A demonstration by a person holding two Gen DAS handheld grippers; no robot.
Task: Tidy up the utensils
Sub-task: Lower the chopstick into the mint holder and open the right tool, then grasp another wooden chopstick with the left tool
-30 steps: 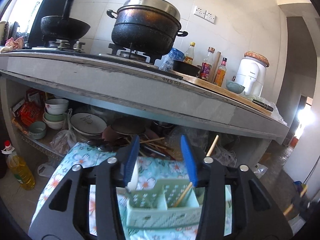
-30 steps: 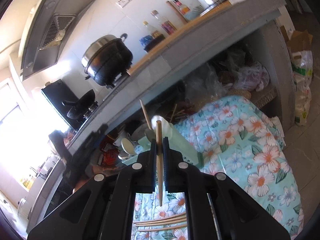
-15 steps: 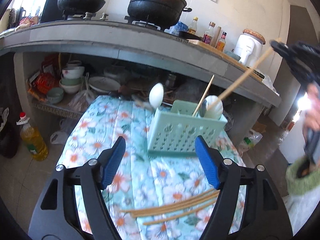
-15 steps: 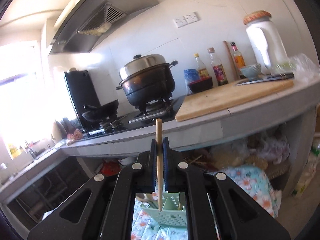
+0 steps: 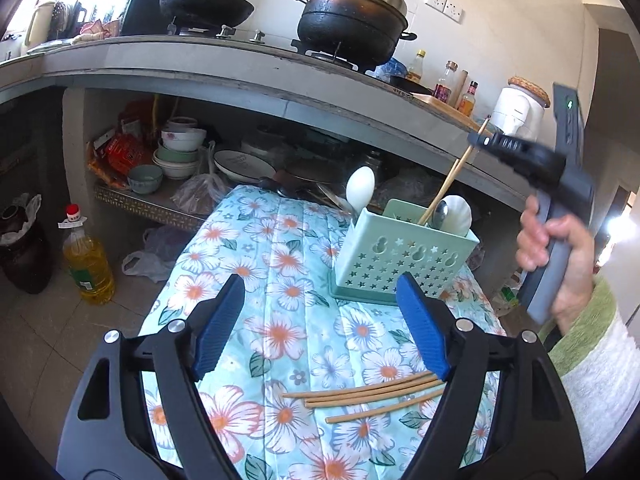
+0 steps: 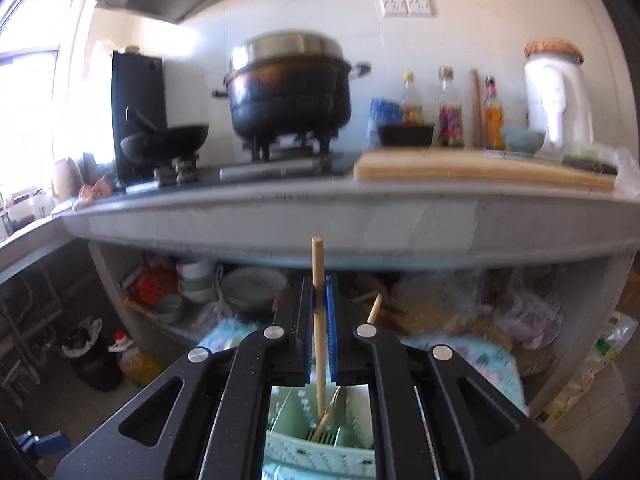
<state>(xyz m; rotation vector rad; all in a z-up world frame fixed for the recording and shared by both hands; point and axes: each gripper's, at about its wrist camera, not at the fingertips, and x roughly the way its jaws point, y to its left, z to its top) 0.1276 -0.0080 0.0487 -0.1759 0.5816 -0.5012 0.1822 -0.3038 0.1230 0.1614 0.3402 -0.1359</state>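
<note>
Four loose chopsticks [image 5: 372, 396] only in left view, left hand-held gripper [image 5: 320, 322] spread, right hand-held gripper [image 6: 319, 300] pinching chopstick [image 6: 318, 320]

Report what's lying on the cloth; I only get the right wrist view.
Observer: Several loose chopsticks lie on the floral cloth, on the near side of the green caddy.
Operator: Give me the left claw's state.
Observer: The left claw has just been opening; nothing is between its pads.
Operator: Name what else stands in the caddy.
Observer: A white spoon stands at its left end, apart from the held chopstick.
</note>
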